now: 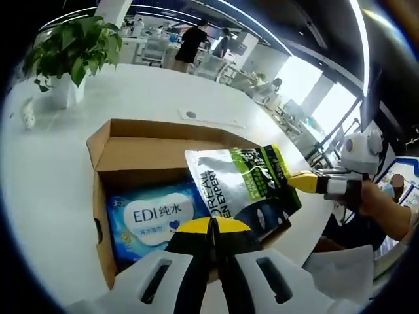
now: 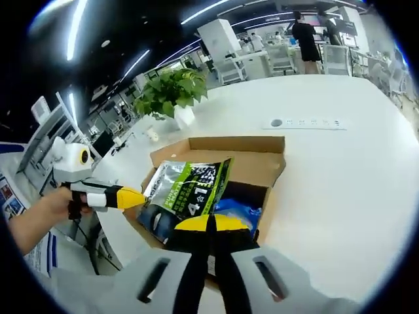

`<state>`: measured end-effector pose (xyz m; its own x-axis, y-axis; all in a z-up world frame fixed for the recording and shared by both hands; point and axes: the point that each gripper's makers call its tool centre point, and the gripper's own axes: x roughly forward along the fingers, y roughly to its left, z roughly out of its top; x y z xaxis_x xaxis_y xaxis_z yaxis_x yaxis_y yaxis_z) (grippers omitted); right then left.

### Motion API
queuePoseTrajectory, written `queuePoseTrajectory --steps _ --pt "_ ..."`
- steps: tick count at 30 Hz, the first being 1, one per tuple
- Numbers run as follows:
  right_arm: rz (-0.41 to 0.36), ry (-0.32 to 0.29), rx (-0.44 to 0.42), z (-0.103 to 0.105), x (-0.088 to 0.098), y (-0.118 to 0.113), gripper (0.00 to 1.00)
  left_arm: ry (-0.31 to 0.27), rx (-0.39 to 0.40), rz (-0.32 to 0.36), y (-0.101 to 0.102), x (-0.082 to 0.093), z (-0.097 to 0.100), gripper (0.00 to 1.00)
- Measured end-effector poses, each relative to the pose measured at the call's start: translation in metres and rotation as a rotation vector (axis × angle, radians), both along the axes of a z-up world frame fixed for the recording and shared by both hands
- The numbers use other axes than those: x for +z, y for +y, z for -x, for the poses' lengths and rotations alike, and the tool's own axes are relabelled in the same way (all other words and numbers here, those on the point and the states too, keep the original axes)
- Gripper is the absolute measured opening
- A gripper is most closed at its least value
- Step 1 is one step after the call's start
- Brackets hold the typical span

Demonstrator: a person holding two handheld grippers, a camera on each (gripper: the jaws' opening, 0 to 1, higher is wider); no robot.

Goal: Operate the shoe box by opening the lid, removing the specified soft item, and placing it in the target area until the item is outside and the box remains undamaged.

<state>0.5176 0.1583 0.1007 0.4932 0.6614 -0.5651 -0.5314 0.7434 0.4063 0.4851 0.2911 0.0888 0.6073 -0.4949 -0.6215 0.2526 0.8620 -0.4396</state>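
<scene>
An open cardboard shoe box [image 1: 105, 140] [image 2: 243, 156] rests on a white table, its lid flap folded back. A silver and green pouch [image 1: 239, 180] [image 2: 190, 186] is tilted up over the box opening. Underneath it in the box lies a blue wipes pack [image 1: 154, 219] [image 2: 239, 209]. My left gripper [image 1: 213, 226] [image 2: 131, 196] is shut on one edge of the pouch. At the opposite edge, my right gripper [image 2: 211, 222] [image 1: 304, 182] is also shut on the pouch. A hand [image 1: 383, 206] [image 2: 39, 209] holds each gripper.
A potted plant [image 1: 72, 49] [image 2: 171, 91] stands on the table beyond the box, with a small white figure [image 1: 27, 112] near it. A socket strip [image 2: 308, 122] is set into the tabletop. People stand among desks at the back. The table edge runs near the hands.
</scene>
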Motion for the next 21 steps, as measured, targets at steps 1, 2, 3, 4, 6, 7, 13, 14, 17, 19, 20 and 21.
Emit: queuePoseTrajectory --steps 1,2,3,4,6,7,13,14,17,19,20,21 --pt "0.0 0.002 -0.005 0.0 0.002 -0.005 0.0 -0.002 -0.005 -0.002 -0.004 0.002 0.0 0.0" --pt "0.001 0.001 -0.006 0.0 0.003 -0.007 0.0 -0.004 -0.008 -0.002 -0.008 0.004 0.0 0.0" --pt "0.0 0.001 -0.012 0.0 0.005 -0.012 0.0 -0.001 -0.009 0.001 -0.013 0.007 0.0 0.0" --pt "0.001 0.001 -0.016 0.0 0.006 -0.016 0.0 -0.002 -0.011 0.002 -0.017 0.009 0.0 0.0" --pt "0.001 0.007 -0.027 0.001 0.009 -0.025 0.0 0.002 -0.017 0.0 -0.027 0.01 -0.002 0.0" --pt "0.003 0.004 -0.032 0.001 0.011 -0.03 0.0 0.004 -0.024 -0.002 -0.032 0.01 -0.002 0.0" --pt "0.012 0.001 -0.067 -0.002 0.014 -0.06 0.0 0.002 -0.05 -0.001 -0.063 0.015 -0.005 0.0" --pt "0.015 -0.001 -0.073 -0.002 0.014 -0.066 0.0 0.002 -0.055 0.003 -0.07 0.016 -0.007 0.0" --pt "0.022 0.004 -0.089 -0.004 0.014 -0.081 0.0 0.005 -0.069 0.007 -0.085 0.016 -0.009 0.0" --pt "0.028 0.004 -0.095 -0.005 0.013 -0.087 0.0 0.004 -0.078 0.007 -0.091 0.017 -0.01 0.0" --pt "0.035 0.004 -0.101 -0.006 0.012 -0.095 0.0 0.002 -0.086 0.006 -0.099 0.017 -0.012 0.0" --pt "0.041 0.006 -0.108 -0.007 0.012 -0.101 0.0 0.004 -0.093 0.009 -0.106 0.017 -0.012 0.0"
